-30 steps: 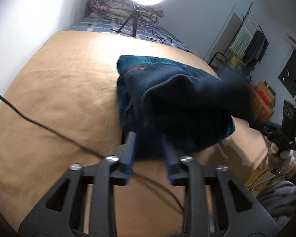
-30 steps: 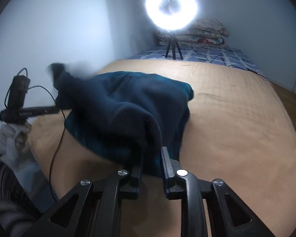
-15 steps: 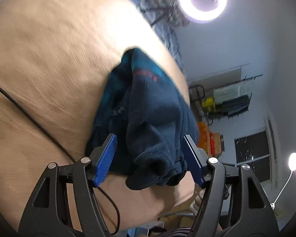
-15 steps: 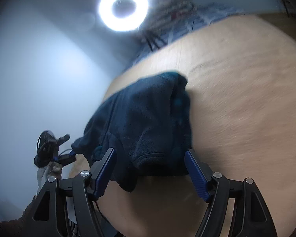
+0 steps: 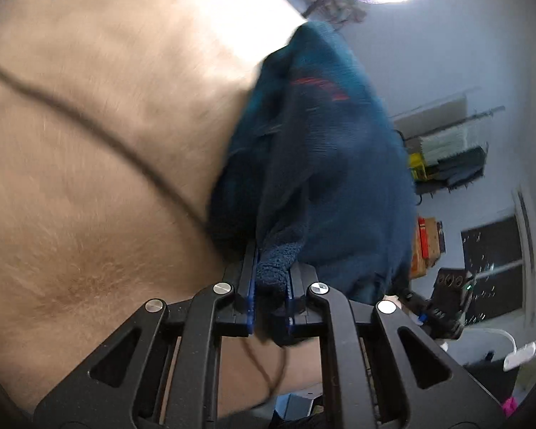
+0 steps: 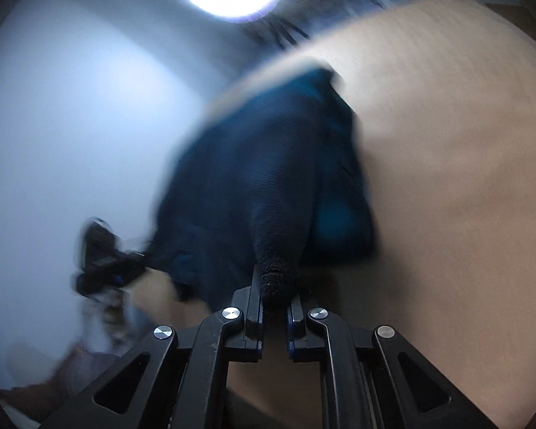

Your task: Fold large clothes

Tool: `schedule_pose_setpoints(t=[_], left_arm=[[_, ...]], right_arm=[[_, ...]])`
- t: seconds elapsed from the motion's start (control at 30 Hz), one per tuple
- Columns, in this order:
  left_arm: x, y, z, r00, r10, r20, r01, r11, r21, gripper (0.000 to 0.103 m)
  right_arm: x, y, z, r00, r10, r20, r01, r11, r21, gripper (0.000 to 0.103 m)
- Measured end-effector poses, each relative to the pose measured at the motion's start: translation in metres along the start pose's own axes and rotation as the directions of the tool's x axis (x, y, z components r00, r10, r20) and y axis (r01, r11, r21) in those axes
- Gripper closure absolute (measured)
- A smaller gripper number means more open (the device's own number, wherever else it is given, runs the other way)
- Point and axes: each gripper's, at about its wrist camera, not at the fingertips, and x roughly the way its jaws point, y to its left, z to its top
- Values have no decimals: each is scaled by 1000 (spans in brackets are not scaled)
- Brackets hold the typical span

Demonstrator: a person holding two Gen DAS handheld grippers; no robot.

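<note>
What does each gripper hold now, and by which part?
Both hold the dark blue fleece garment: the left gripper and the right gripper each pinch a bunched fold at its near edge.

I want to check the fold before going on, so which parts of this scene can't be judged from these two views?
- Garment: the far edge and whatever lies beneath are hidden by its own bulk in both views, so the type of clothing is unclear.
- Red print, left wrist view: motion blur, unreadable.
- Left gripper, right wrist view: smeared by blur.
- Cable, left wrist view: runs under the garment.
- Bed: cut off by the frame edge.
</note>
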Motion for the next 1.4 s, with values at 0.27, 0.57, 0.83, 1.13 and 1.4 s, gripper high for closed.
schedule_pose_setpoints(t=[0.27, 0.57, 0.83, 1.13, 1.4], left_arm=[[-27, -30, -4, 996, 82, 45, -88, 983, 163, 84], [-90, -98, 15, 948, 180, 262, -265, 903, 339, 83], [-30, -175, 71, 933, 201, 299, -318, 848, 423, 66], [71, -154, 98, 938, 297, 176, -344, 850, 399, 66], [92, -132, 81, 939, 302, 165, -344, 824, 451, 66]], right_arm=[[12, 9, -1, 994, -110, -19, 108, 990, -93, 73], [-53, 71, 30, 944, -190, 271, 272, 911, -309, 56], [9, 124, 109, 957, -162, 241, 249, 886, -392, 68], [93, 109, 139, 971, -200, 131, 233, 914, -333, 79], [143, 90, 117, 932, -353, 78, 352, 834, -425, 88]])
